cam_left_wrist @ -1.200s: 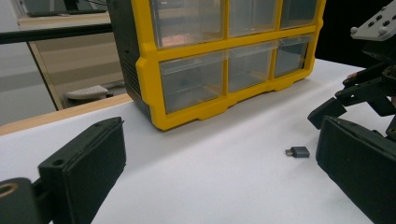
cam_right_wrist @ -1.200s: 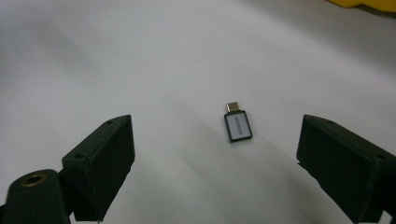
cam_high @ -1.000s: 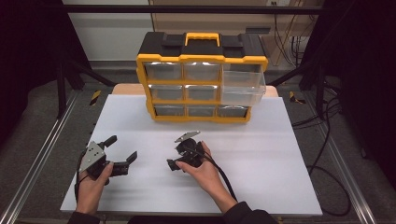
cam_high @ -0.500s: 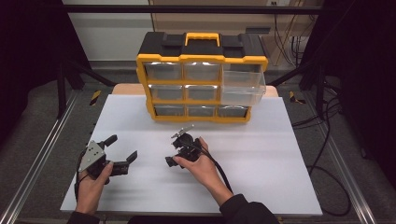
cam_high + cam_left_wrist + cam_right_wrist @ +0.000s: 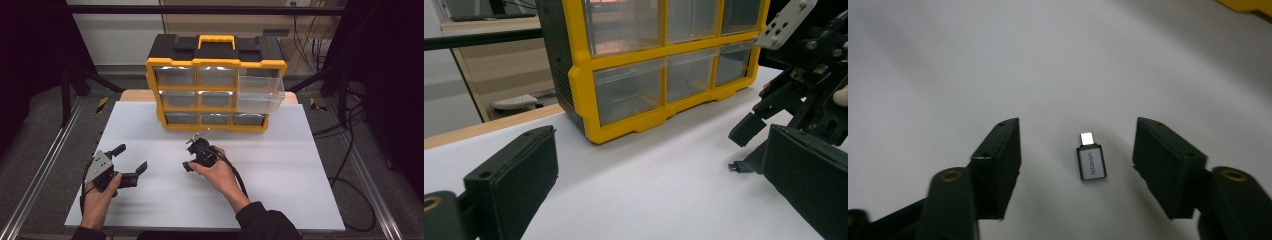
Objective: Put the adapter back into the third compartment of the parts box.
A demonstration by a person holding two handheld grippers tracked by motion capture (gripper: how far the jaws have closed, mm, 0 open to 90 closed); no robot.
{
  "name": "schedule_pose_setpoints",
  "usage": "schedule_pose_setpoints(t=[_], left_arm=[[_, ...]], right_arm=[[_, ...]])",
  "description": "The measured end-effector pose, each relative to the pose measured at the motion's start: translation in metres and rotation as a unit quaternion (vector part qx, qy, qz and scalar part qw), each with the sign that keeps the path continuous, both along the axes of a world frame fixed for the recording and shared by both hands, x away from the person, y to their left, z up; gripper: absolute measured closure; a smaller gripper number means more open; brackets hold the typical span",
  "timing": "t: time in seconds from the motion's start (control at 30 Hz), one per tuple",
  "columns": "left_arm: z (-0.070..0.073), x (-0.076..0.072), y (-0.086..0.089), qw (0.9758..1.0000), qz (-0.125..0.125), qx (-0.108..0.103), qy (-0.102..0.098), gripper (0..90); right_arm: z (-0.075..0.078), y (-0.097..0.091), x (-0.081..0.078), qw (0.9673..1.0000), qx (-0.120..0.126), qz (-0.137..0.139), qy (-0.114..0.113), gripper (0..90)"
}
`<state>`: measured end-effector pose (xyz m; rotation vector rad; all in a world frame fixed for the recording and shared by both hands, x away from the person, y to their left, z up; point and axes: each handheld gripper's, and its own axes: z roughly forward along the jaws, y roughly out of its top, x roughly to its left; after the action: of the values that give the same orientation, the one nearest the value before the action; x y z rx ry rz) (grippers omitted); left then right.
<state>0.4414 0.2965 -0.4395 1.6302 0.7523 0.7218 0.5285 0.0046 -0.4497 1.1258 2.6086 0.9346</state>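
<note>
Right gripper view: small grey adapter [image 5: 1092, 161] lies flat on the white table [image 5: 948, 75], between your right gripper [image 5: 1078, 160] jaws, touching neither | jaws have just been closing | left gripper [image 5: 131, 163] spread wide, empty, resting near the yellow organizer [image 5: 216, 90].

One overhead, two gripper-mounted close-ups

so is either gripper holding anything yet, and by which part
Nothing is held. The right gripper has just been closing around the small grey metal adapter, pads clear of its sides. The left gripper is open.
</note>
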Motion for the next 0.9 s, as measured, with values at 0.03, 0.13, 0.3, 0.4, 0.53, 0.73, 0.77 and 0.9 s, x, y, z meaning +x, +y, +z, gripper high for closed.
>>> schedule_pose_setpoints(t=[0.03, 0.13, 0.3, 0.4, 0.53, 0.73, 0.77, 0.9], left_arm=[[0.0, 0.0, 0.0, 1.0, 0.0, 0.0, 0.0, 1.2], [0.0, 0.0, 0.0, 1.0, -0.001, 0.001, 0.0, 1.2], [0.0, 0.0, -0.001, 1.0, -0.004, 0.003, -0.001, 1.2], [0.0, 0.001, -0.001, 1.0, -0.004, 0.003, 0.0, 1.2], [0.0, 0.002, -0.002, 1.0, -0.004, 0.004, 0.0, 1.3], [-0.001, 0.001, -0.003, 1.0, -0.006, 0.006, 0.002, 1.3], [-0.001, 0.001, -0.002, 1.0, -0.005, 0.006, 0.002, 1.3], [-0.001, 0.002, -0.002, 1.0, -0.005, 0.004, 0.001, 1.2]], right_arm=[[-0.001, 0.0, 0.001, 1.0, -0.002, 0.002, 0.001, 45.8], [-0.005, 0.0, 0.002, 1.0, -0.006, 0.003, 0.005, 56.8], [-0.009, 0.001, 0.004, 0.9998, -0.018, 0.003, 0.007, 67.2], [-0.012, 0.0, 0.004, 0.9996, -0.025, -0.001, 0.01, 70.3], [-0.013, -0.001, 0.003, 0.9997, -0.025, 0.001, 0.0, 74.5], [-0.015, -0.005, 0.001, 0.9998, -0.015, 0.0, -0.01, 76.3], [-0.015, -0.008, 0.001, 0.9999, -0.012, -0.001, -0.011, 76.3], [-0.01, -0.024, -0.005, 0.9993, -0.001, 0.002, -0.037, 76.3]])
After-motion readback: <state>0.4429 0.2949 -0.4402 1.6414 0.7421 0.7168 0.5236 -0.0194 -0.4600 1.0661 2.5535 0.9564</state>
